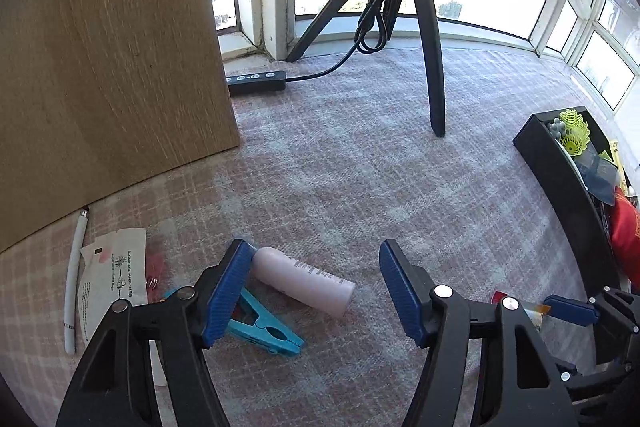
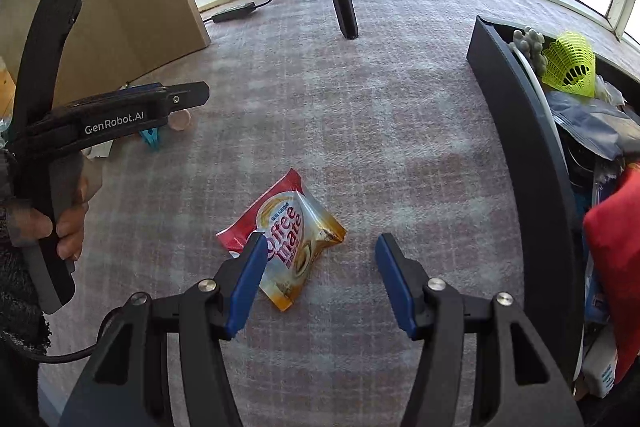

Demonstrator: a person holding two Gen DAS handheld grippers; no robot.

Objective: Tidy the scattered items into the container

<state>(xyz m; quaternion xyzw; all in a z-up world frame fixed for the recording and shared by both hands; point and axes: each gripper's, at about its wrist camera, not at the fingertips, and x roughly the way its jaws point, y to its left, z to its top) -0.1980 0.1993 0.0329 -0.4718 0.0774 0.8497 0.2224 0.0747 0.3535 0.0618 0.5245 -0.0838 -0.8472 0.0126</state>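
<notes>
both tools gape wide: left tool [image 1: 312,291] over smooth pink cylinder [image 1: 304,281], right tool [image 2: 322,273] over crinkled foil sachet [image 2: 286,239].

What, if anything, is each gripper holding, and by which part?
Nothing is held. The left gripper is open over the pale pink cylindrical bottle; the right gripper is open over the red-and-gold Coffee-mate sachet.
</notes>
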